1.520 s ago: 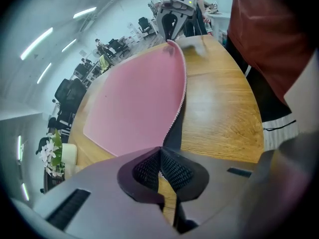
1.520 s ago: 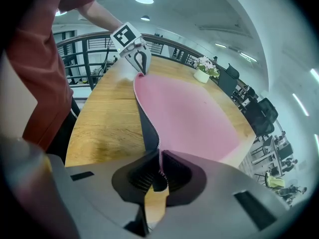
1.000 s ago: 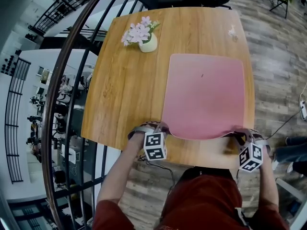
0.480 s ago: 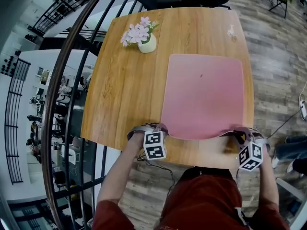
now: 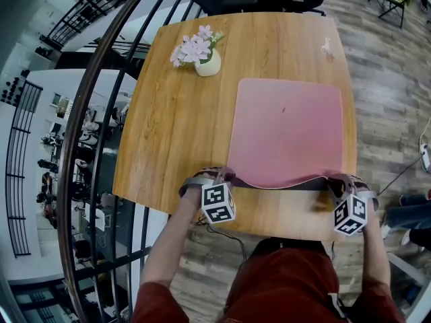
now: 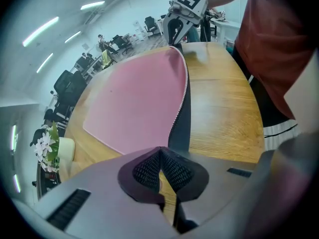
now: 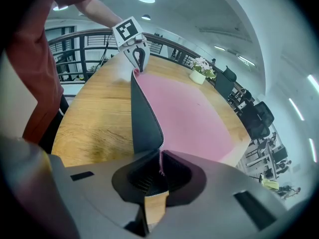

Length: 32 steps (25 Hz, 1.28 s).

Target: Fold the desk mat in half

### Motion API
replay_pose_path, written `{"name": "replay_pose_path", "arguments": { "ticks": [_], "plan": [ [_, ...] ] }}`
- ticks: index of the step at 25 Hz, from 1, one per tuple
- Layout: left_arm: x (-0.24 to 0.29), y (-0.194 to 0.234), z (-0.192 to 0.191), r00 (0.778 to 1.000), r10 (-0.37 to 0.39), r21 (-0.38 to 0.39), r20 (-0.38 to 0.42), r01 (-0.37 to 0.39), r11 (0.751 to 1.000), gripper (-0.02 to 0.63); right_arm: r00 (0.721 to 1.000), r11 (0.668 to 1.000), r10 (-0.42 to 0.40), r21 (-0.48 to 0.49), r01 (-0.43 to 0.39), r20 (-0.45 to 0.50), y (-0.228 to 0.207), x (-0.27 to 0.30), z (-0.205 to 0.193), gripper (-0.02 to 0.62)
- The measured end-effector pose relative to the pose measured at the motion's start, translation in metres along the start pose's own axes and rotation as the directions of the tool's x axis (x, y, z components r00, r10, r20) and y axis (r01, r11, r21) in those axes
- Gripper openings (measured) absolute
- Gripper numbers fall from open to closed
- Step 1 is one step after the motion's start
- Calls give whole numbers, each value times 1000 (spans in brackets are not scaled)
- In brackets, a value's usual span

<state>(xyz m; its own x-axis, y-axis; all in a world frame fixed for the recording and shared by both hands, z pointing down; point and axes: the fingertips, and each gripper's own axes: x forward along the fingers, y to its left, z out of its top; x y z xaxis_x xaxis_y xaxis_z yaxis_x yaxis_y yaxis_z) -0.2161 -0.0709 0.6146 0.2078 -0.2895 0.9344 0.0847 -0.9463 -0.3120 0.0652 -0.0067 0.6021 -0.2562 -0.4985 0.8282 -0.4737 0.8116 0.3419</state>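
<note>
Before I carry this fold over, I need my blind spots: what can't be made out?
- Head view: the pale thing near the far right corner of the table and the speck on the mat are too small to identify.
- Head view: the cubes cover the jaws of the left gripper and right gripper.
- Gripper views: each gripper's pads hide how deep the mat corner sits.

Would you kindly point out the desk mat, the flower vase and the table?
desk mat (image 5: 286, 130): head view, middle of its pink top.
flower vase (image 5: 209, 63): head view, pale vase body.
table (image 5: 176, 134): head view, bare wood left of the mat.
</note>
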Motion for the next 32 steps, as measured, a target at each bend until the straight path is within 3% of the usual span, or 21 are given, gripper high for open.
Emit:
{"name": "replay_pose_path", "arguments": {
  "ticks": [7, 24, 32],
  "plan": [
    [13, 8, 2, 999, 40, 32, -18, -40, 999, 15, 1000, 1000, -24, -2, 24, -14, -10, 10, 1, 34],
    [0, 42, 4, 992, 115, -18, 55, -114, 993, 17, 998, 998, -55, 11, 55, -31, -31, 25, 2, 32],
    [-23, 46, 1, 994, 19, -105, 104, -8, 994, 54, 998, 999, -53, -1, 53, -35, -32, 32, 5, 32]
  ]
}}
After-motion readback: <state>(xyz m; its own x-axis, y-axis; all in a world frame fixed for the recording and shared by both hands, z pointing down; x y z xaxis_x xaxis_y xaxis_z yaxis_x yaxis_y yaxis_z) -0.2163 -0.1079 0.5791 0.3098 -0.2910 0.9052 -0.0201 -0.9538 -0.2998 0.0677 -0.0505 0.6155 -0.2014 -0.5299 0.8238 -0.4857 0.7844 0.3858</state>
